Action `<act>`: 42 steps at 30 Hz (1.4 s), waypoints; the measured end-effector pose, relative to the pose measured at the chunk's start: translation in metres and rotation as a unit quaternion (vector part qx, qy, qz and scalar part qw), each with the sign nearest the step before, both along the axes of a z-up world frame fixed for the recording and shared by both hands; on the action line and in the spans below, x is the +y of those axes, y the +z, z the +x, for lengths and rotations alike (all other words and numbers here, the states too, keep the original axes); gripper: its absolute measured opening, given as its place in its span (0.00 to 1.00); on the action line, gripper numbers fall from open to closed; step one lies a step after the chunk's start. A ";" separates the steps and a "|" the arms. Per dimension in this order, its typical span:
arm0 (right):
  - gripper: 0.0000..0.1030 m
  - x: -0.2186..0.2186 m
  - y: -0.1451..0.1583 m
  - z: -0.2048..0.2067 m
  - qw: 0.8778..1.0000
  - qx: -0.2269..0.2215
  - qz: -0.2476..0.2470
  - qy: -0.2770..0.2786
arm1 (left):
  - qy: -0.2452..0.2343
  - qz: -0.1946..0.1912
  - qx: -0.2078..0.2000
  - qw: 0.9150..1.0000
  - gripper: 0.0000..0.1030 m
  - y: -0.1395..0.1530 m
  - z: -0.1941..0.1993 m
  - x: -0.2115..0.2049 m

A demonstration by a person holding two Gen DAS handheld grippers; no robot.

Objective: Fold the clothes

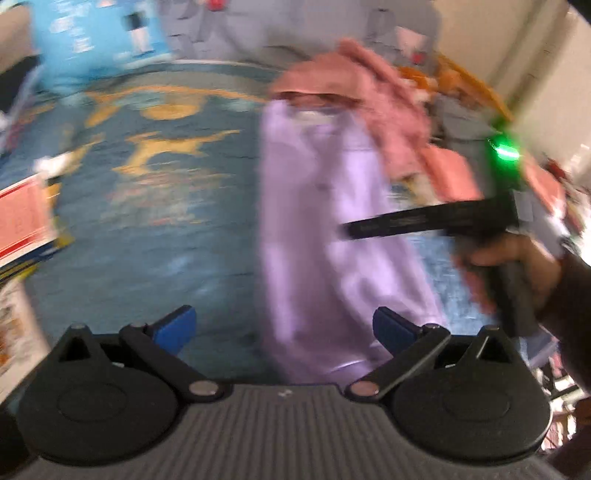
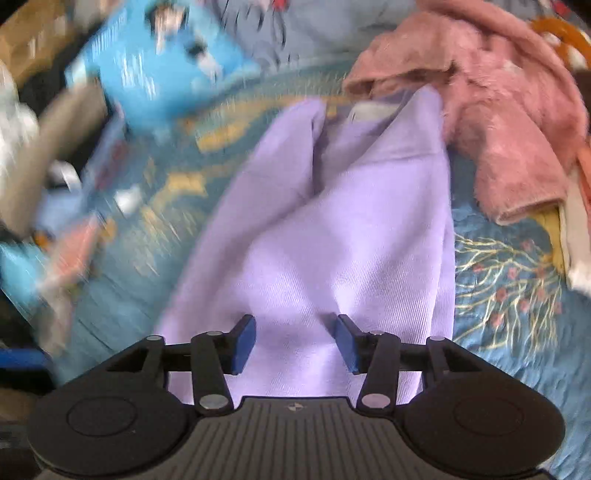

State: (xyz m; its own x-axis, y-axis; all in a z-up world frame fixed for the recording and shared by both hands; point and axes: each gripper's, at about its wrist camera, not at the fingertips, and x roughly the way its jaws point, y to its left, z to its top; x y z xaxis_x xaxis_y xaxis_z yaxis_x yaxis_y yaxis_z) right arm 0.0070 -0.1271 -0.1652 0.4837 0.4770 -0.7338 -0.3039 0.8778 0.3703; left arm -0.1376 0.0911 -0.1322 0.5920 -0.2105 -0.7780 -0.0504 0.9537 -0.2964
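Note:
A lilac garment [image 2: 332, 229] lies lengthwise on a blue patterned bedspread [image 2: 509, 295]; in the left wrist view the lilac garment [image 1: 317, 221] runs down the middle-right. My right gripper [image 2: 293, 343] stands open just above the garment's near end, nothing between its blue pads [image 2: 243, 341]. My left gripper [image 1: 284, 328] is open wide over the bedspread [image 1: 147, 221], its right pad [image 1: 391, 326] over the garment's edge. The other gripper [image 1: 424, 221] shows at right, held by a hand [image 1: 517, 258]. Both views are motion-blurred.
A fluffy pink garment [image 2: 498, 110] is heaped at the far right, touching the lilac one's far end. A light-blue box [image 2: 159, 62] sits at the far left. Books or boxes [image 1: 26, 221] lie at the left edge. Grey patterned fabric [image 1: 295, 26] lies at the back.

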 end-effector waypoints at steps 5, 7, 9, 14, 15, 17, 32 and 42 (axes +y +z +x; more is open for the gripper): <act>0.59 -0.064 0.045 -0.051 0.987 -0.025 0.160 -0.013 | 0.028 0.016 0.053 0.998 1.00 -0.009 -0.013 0.040; 0.68 -0.086 0.059 -0.081 0.986 -0.036 0.165 0.000 | 0.024 0.020 0.079 0.996 1.00 -0.014 -0.013 0.045; 0.76 -0.108 0.064 -0.113 0.986 -0.037 0.163 0.005 | 0.016 0.022 0.101 0.994 1.00 -0.019 -0.012 0.044; 0.87 -0.157 0.006 -0.162 0.976 0.069 0.195 -0.068 | -0.013 -0.023 0.135 0.991 1.00 -0.029 -0.002 0.038; 0.87 -0.164 -0.009 -0.169 0.970 0.091 0.209 -0.087 | -0.016 -0.035 0.142 0.989 1.00 -0.031 0.000 0.038; 0.87 -0.172 -0.045 -0.178 0.950 0.129 0.252 -0.132 | -0.017 -0.050 0.158 0.986 1.00 -0.035 0.008 0.037; 0.91 -0.164 -0.109 -0.189 0.865 0.216 0.417 -0.177 | -0.040 -0.115 0.250 0.961 0.95 -0.062 0.061 0.021; 0.91 -0.144 -0.113 -0.180 0.862 0.235 0.415 -0.173 | -0.032 -0.133 0.235 0.962 0.67 -0.044 0.045 0.028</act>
State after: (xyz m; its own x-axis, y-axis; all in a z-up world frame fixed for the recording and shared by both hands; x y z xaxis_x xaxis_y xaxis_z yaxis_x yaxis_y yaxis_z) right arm -0.1727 -0.2716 -0.2780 0.4437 0.8190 -0.3638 0.2780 0.2601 0.9247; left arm -0.0922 0.1190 -0.1759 0.1673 -0.4634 -0.8702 -0.1817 0.8530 -0.4892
